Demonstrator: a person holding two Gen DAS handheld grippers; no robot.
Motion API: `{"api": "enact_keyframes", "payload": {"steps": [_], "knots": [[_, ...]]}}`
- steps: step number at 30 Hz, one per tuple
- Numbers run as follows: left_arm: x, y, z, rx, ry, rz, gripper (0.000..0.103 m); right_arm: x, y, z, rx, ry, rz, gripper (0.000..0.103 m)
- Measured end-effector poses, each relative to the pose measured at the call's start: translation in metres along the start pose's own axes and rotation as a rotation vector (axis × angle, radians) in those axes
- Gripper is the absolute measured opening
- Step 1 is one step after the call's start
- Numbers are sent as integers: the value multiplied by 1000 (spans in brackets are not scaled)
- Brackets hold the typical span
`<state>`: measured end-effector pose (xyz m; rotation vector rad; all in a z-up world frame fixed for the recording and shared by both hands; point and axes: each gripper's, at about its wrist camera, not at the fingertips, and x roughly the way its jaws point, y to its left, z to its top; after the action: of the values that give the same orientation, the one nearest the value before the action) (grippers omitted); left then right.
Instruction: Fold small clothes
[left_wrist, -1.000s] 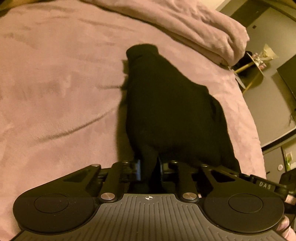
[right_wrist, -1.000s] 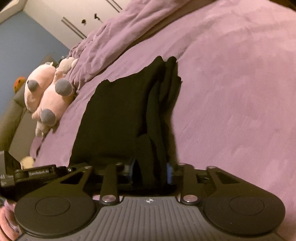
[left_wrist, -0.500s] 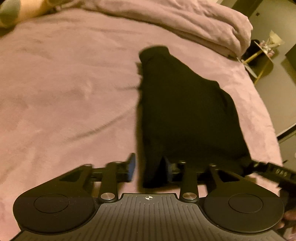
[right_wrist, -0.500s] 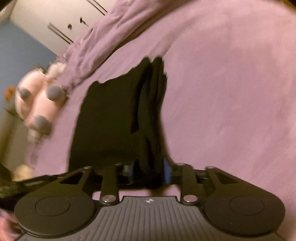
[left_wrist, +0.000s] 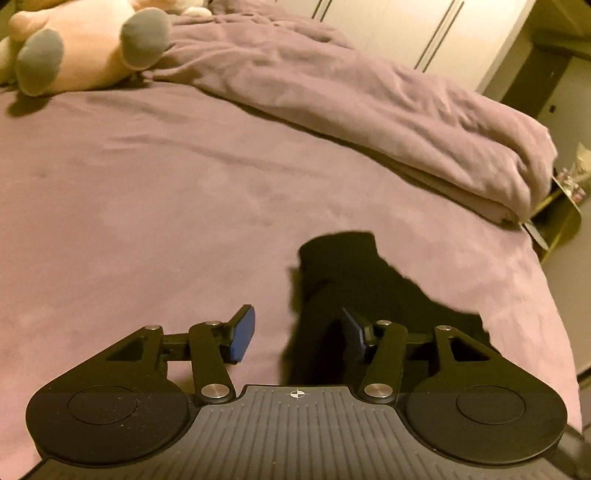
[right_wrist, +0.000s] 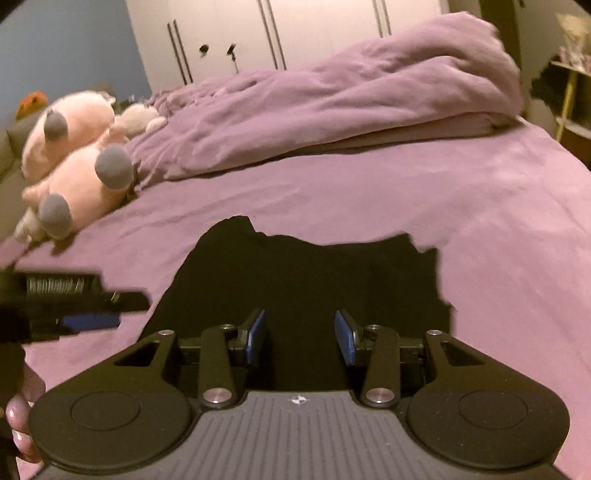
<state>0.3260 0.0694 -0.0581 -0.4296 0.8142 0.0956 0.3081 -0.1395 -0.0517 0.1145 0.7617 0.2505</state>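
At the far left of the bed (right_wrist: 480, 206), a pink plush toy (right_wrist: 79, 155) with grey feet is seen lying on its side on the purple sheet, touching the near end of a bunched purple duvet (right_wrist: 332, 99) that runs across the back of the bed towards the right. White wardrobe doors (right_wrist: 295, 29) are visible behind the duvet. In the right wrist view, the left gripper (right_wrist: 110, 312) is seen entering from the left edge, blurred, with a hand (right_wrist: 22, 413) glimpsed below it at the frame's edge. In its own view, the left gripper (left_wrist: 297, 334) is held over the sheet with its jaws opening; the left blue pad is over bare sheet, while the right pad is seen against the left edge of the black garment (left_wrist: 369, 295), and nothing is pressed between them. The black garment (right_wrist: 303, 288) is laid flat on the sheet near the front edge of the bed, in a folded, roughly rectangular shape with an uneven far edge. The right gripper (right_wrist: 301, 338) is held above the near part of the garment with its jaws released and standing apart; dark cloth is seen in the gap, but it is not pinched by the pads. At the far right, beyond the bed's corner, a small gold-coloured side table (left_wrist: 561, 206) carrying small items is partly seen, and the items are too blurred to be identified.
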Motion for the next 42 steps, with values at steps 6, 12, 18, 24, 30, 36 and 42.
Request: {"api": "enact_keyframes", "payload": {"steps": [6,12,18,24,30,36,42], "knots": [[49,-19,-5,42,7,59,76,40,-31,3,0,-34,-166,37],[53,-24,-15,114,-48,86,83,52,-42,-6,15,-80,-199,38],[-18,-8,-33,92,1,11,82,19,-30,-7,5,-55,-164,46],[-65,19,-99,79,91,-3,84,-61,-14,-69,-29,-43,-162,55],[-86,13,-116,185,124,55,88,-86,-20,-102,-93,24,-220,65],[-118,11,-129,216,162,83,89,-93,-19,-96,-88,221,-227,77],[-159,14,-151,276,143,93,95,-123,7,-122,-157,377,-190,90]]}}
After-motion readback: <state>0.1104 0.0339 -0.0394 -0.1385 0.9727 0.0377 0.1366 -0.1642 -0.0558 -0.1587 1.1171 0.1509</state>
